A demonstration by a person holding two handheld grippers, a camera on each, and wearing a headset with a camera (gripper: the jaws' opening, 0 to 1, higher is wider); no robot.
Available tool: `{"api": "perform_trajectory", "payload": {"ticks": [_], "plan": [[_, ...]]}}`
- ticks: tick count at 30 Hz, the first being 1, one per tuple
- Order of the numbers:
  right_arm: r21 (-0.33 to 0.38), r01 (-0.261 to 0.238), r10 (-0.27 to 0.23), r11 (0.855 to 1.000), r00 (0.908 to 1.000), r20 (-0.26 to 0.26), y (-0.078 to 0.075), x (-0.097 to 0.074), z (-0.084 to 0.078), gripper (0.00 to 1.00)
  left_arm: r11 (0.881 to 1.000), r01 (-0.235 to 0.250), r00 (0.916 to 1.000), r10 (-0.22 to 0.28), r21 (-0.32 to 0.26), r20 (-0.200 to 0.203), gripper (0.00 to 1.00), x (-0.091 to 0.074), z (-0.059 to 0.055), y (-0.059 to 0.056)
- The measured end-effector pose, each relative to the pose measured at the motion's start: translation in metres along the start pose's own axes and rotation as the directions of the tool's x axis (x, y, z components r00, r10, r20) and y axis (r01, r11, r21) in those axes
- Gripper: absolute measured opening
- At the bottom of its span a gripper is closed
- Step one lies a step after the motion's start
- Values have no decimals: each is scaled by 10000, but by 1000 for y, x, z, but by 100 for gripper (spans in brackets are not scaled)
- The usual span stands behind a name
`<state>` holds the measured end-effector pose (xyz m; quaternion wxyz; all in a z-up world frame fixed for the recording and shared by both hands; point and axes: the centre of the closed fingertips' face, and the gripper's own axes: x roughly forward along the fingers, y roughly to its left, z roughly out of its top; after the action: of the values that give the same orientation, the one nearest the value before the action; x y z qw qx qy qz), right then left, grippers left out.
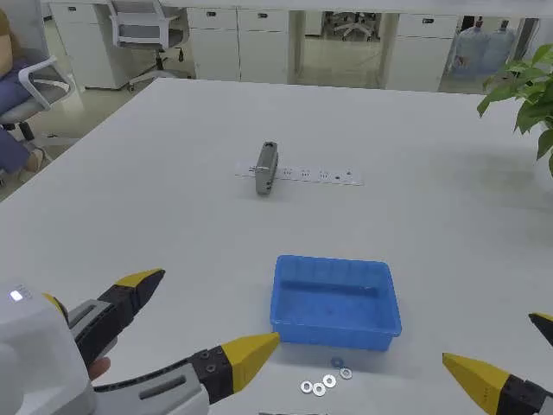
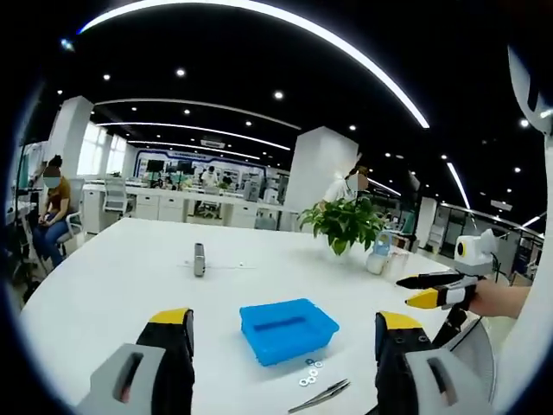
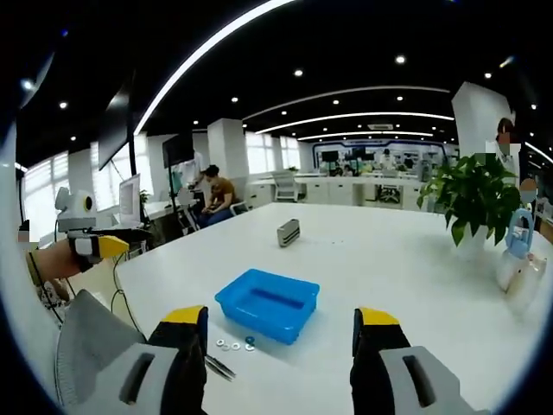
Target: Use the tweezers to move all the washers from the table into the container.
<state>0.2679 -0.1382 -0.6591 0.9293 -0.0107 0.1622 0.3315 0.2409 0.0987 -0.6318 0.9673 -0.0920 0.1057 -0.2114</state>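
Note:
A blue container (image 1: 333,334) stands on the white table, nothing visible inside. Several small washers (image 1: 324,381) lie in a short row just in front of it, one of them blue. Metal tweezers (image 2: 320,395) lie on the table nearer me than the washers (image 2: 308,372). My left gripper (image 1: 214,307) is open at the lower left, holding nothing. My right gripper (image 1: 491,339) is open at the lower right, also holding nothing. In the right gripper view the container (image 3: 259,322), washers (image 3: 233,345) and tweezers (image 3: 220,367) lie ahead of the open right gripper (image 3: 281,316).
A grey block (image 1: 266,168) stands on a flush socket strip (image 1: 315,175) at mid-table. A potted plant (image 1: 527,86) sits at the far right edge, with a water bottle (image 3: 518,251) near it. Office chairs (image 1: 143,30) and cabinets stand beyond the table.

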Motion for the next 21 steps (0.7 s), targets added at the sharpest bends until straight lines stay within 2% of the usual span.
{"api": "perform_trajectory", "payload": {"ticks": [7,11,15,18,20,21], "plan": [[52,111,-111,9999,9999,36,-3,-1,0,67,10000,-89,10000,89,41,-28,92,-1,-1,2],[-57,336,-335,9994,9992,227,-11,-1,1,74,9997,-235,9997,235,95,1,97,-1,-1,4],[-279,589,-569,9979,9961,676,-14,-1,9,85,9991,-374,9990,369,185,233,99,-2,3,7],[103,413,-420,9991,9956,842,-13,0,11,86,9992,-348,9979,336,194,560,99,-2,9,7],[123,489,-497,9987,9955,813,-15,0,11,87,9998,-131,9991,136,-122,389,99,-2,8,6],[216,470,-484,9987,9962,717,-16,0,9,87,9998,-171,9993,174,-104,329,99,-1,7,7]]}}
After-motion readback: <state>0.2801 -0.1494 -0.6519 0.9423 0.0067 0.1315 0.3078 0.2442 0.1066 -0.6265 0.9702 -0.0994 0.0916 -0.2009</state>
